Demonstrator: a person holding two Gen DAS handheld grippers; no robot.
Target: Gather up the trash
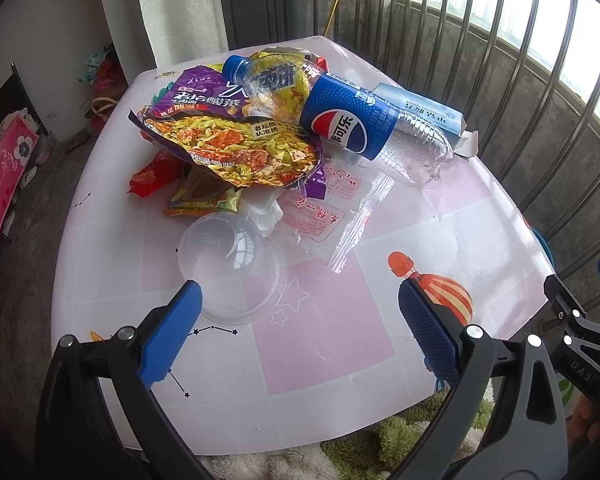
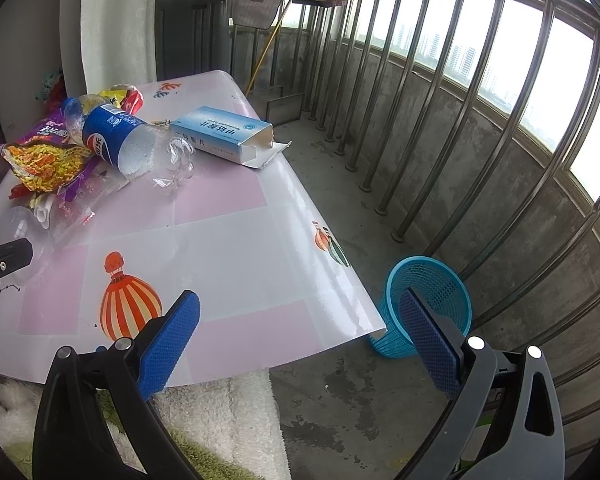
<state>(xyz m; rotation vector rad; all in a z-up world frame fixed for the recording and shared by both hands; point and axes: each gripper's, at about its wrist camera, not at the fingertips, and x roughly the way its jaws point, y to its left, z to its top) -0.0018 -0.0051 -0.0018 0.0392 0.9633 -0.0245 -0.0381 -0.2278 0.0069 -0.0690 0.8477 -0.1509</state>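
Trash pile on table [image 1: 440, 232]: Pepsi bottle [image 1: 348, 120] lies atop noodle wrapper [image 1: 236, 148], box [image 2: 224, 136] just behind bottle, clear cup [image 1: 228, 264] in front of wrapper. Blue basket [image 2: 428, 304] on floor beside table. Left gripper [image 1: 300, 332] spread, empty; right gripper [image 2: 300, 336] spread, empty.

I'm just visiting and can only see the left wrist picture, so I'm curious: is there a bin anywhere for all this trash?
Observer: Yes. The right wrist view shows a blue mesh basket standing on the concrete floor beside the table edge.
Operator: Anything in it yet?
Observer: From what shows of its inside, it looks empty.
Operator: Is the right hand-held gripper carrying something?
Observer: No. The right hand-held gripper is open, with nothing between its fingers.
Operator: And that blue box behind the Pepsi bottle?
Observer: The blue box lies with its end flap open, at the table's edge.
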